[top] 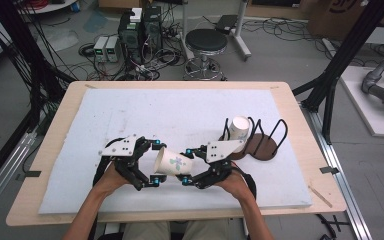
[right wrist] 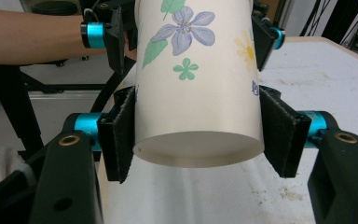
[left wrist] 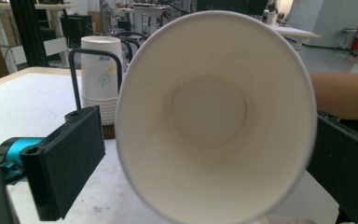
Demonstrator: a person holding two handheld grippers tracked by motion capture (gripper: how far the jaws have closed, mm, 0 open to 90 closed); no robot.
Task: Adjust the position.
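Observation:
A paper cup printed with flowers lies level in the air between my two grippers, low over the white mat. My right gripper is shut on its base end; in the right gripper view both pads press the cup's sides. My left gripper faces it from the left, open, with its jaws on either side of the cup's mouth. The left gripper view looks straight into the empty cup, and the left pad stands a little off the rim.
A stack of cups leans in a black wire rack on a brown base, just right of my right gripper; the same stack is in the left gripper view. The white mat covers the wooden table. A stool and computers stand beyond the far edge.

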